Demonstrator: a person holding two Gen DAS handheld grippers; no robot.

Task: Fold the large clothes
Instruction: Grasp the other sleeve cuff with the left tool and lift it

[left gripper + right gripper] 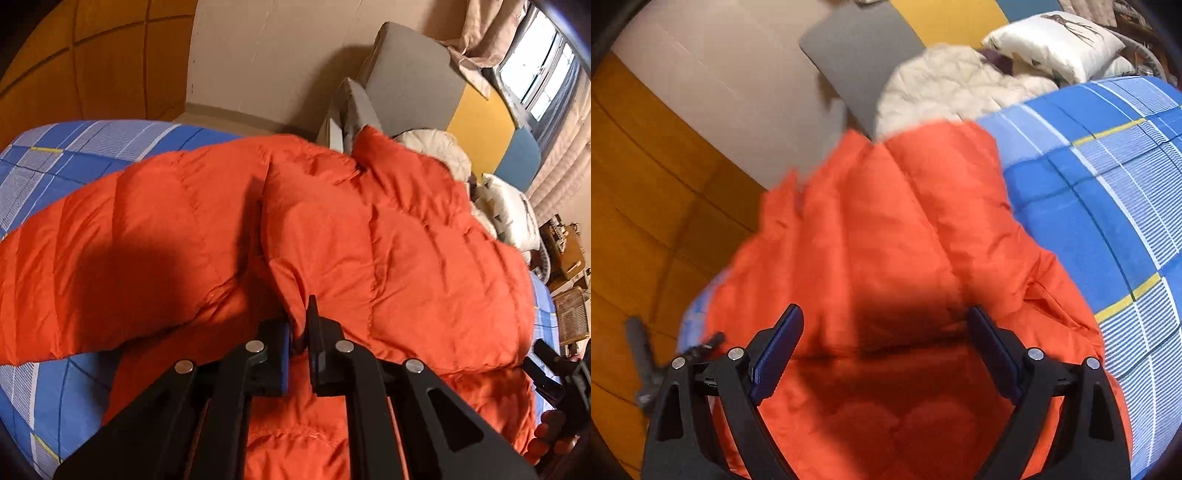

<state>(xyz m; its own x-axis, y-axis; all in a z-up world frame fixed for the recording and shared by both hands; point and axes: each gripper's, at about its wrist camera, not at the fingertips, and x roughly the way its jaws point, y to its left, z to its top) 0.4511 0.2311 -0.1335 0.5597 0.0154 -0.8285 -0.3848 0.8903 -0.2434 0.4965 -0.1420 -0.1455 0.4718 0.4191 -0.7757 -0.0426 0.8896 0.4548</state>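
An orange quilted down jacket (388,229) lies spread on a bed with a blue checked sheet (62,155). My left gripper (300,325) is shut on a fold of the jacket's edge, pinched between its fingers. In the right wrist view the jacket (886,229) fills the middle of the frame. My right gripper (886,325) is open just above it, its two blue-padded fingers (779,347) wide apart with nothing between them. The right gripper also shows at the right edge of the left wrist view (554,373).
A cream quilted garment (945,81) and a white pillow (1052,40) lie at the bed's far end. A grey, yellow and blue headboard (410,81) stands behind them. Orange wooden floor (646,221) lies to the left of the bed. The blue sheet (1108,206) shows on the right.
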